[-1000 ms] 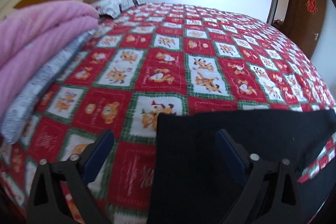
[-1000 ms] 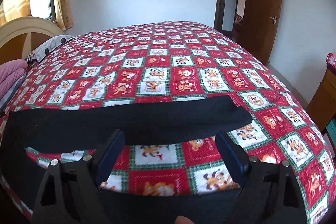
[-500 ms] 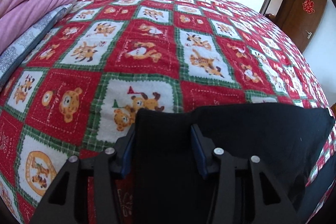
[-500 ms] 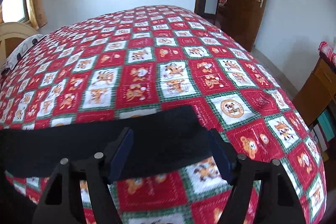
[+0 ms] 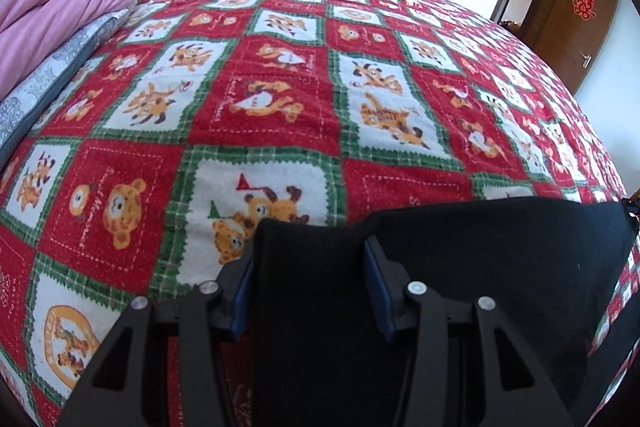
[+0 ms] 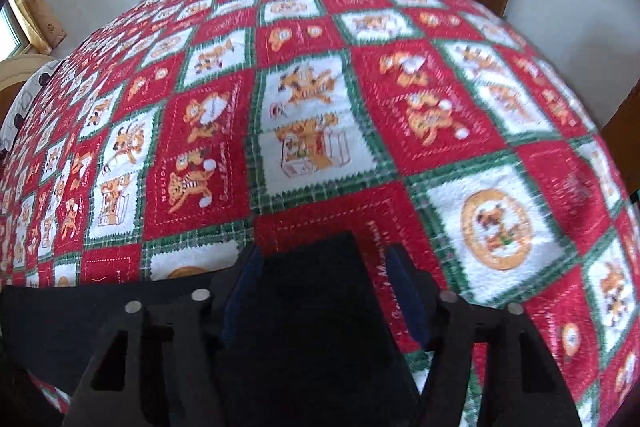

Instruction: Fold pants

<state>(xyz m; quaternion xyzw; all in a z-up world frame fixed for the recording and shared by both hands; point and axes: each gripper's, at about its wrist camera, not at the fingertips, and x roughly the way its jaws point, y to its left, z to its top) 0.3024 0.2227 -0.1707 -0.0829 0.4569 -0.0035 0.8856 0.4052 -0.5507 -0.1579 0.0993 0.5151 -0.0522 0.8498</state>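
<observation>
On the patterned bedspread [image 5: 280,115], black pants [image 5: 500,259] are clamped by the L gripper [image 5: 310,279]; R gripper [image 6: 320,291] jaws, just closing, straddle a pant end w/ a gap.

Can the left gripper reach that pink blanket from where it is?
Probably not without moving: the left gripper has the black pants between its jaws, and the pink blanket lies far off across the bedspread.

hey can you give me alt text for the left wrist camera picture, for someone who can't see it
The left gripper has its blue-padded fingers closed on one end of black pants lying on a bed. The bed wears a red, green and white cartoon-animal quilt, with a folded pink blanket far left and a brown door far right.
</observation>
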